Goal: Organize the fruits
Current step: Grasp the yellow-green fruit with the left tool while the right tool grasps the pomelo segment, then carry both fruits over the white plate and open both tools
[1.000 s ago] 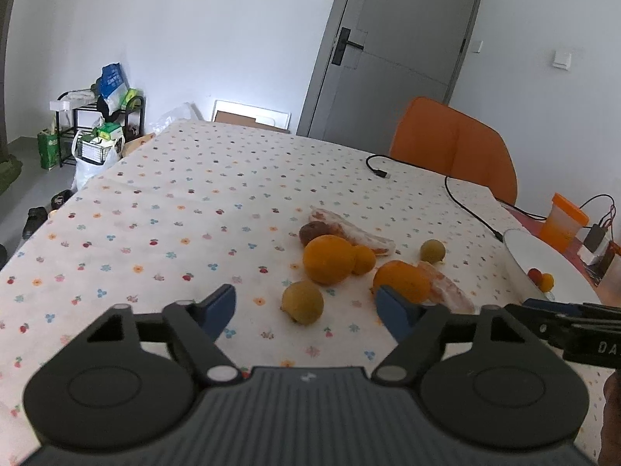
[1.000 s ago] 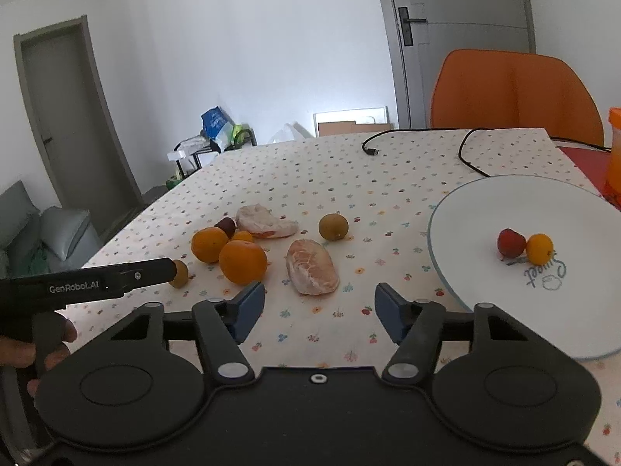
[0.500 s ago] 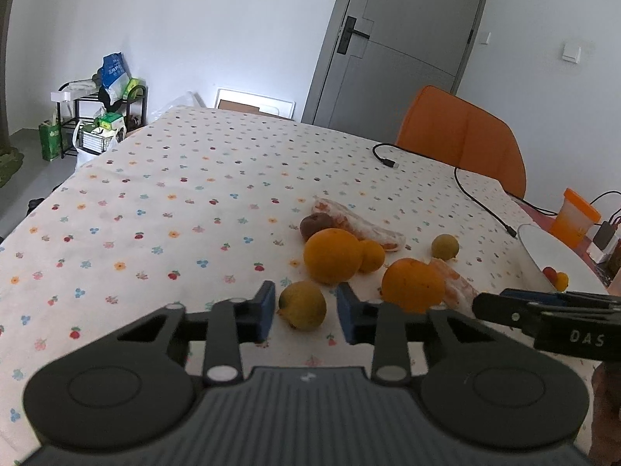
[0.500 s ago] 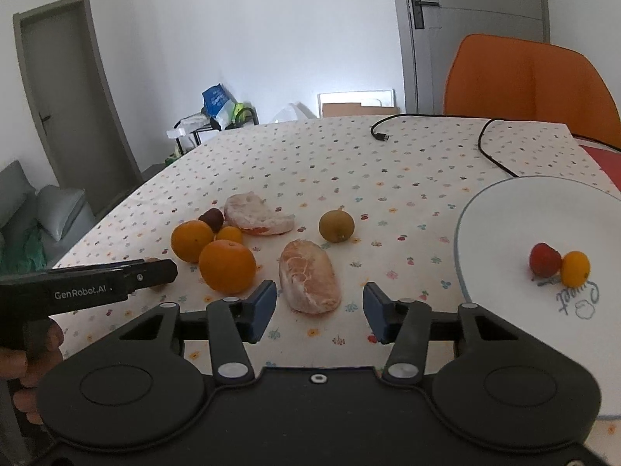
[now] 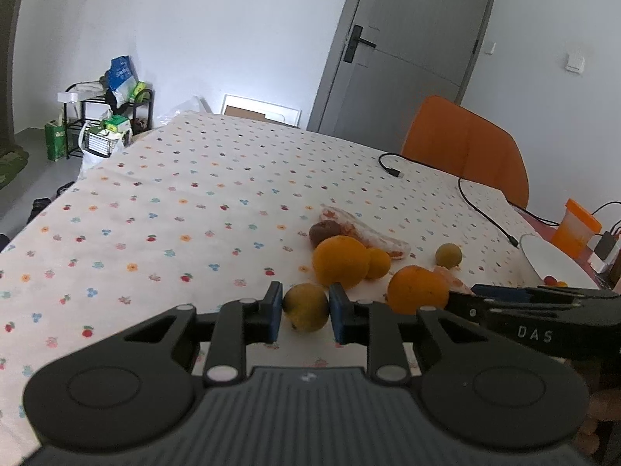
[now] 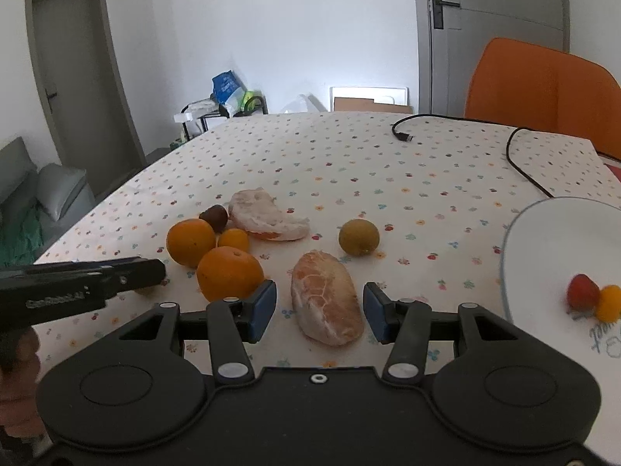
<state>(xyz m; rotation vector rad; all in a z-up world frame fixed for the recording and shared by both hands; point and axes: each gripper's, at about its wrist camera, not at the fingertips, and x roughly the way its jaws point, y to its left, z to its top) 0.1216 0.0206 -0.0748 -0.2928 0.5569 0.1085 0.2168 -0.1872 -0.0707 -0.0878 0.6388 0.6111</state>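
On the flowered tablecloth, the peeled pomelo wedge lies pointing away, between the right gripper's parted, untouching jaws. The left gripper, tilted downward, clamps a small yellow-green fruit.

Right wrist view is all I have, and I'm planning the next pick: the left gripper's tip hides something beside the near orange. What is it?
Observer: The left gripper has just been closing its jaws on a small yellow-brown fruit; the blue pads touch both its sides.
Operator: Is it lifted yet?
Observer: Not that I can see; it looks to sit on the tablecloth, in front of the big orange.
Operator: Anything past the plate I should avoid?
Observer: An orange-lidded tub stands just beyond the plate, with cables beside it.
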